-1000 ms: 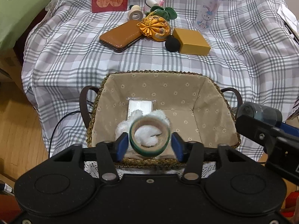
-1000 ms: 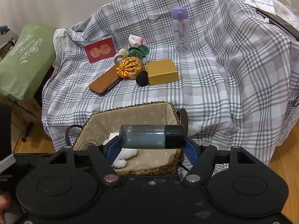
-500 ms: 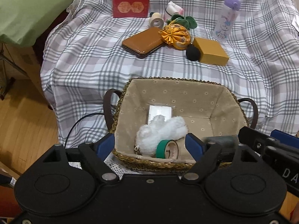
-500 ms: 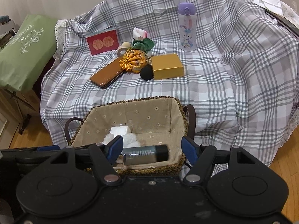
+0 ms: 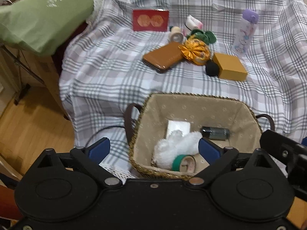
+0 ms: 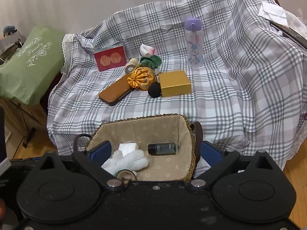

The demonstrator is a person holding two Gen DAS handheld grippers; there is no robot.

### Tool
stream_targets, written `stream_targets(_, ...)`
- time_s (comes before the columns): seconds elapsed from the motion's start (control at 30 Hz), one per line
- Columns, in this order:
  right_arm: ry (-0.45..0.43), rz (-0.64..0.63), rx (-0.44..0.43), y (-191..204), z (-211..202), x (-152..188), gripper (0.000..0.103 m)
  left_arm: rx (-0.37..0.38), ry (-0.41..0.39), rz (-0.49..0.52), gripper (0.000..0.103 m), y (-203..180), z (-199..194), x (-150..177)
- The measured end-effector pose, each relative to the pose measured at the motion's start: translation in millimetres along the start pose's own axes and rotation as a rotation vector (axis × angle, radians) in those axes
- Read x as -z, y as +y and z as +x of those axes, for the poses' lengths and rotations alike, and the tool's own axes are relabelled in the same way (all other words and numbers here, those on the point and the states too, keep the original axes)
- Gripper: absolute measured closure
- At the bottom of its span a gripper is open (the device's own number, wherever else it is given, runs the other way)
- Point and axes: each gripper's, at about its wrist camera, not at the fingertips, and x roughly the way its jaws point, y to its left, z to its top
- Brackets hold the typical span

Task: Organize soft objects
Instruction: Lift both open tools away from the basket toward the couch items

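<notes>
A woven basket (image 5: 191,94) (image 6: 145,117) with a beige lining stands in front of the plaid-covered seat. In it lie a white fluffy cloth (image 5: 178,147) (image 6: 126,162), a green tape roll (image 5: 182,163) (image 6: 124,174), a dark bottle (image 5: 215,133) (image 6: 162,149) and a white packet (image 5: 178,127). My left gripper (image 5: 153,147) hovers over the basket's near left side, its jaws opening wide and pressing on nothing. My right gripper (image 6: 155,151) hangs above the near rim, jaws also opening, with nothing held.
On the plaid cloth (image 6: 230,95) sit an orange fabric pouch (image 6: 142,78), brown case (image 6: 115,93), gold box (image 6: 175,83), black ball (image 6: 154,89), red card (image 6: 110,57) and a purple-capped bottle (image 6: 193,42). A green bag (image 6: 28,67) hangs left. A black cable (image 5: 103,132) trails by the basket.
The left jaws let go of the green tape roll and the right jaws let go of the dark bottle. Both now lie in the basket. Both grippers spread wide.
</notes>
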Motion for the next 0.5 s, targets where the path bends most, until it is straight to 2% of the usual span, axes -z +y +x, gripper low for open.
stream_targets(0.2, 0.040, 0.020, -0.002, -2, 7, 0, 0.001, -0.039, -0.047, 0.004, 0.005, 1, -6, -2)
stream_targets(0.5, 0.082, 0.032, 0.011, -4, 14, 1, 0.001, -0.016, -0.009, 0.022, 0.005, 2, -3, -4)
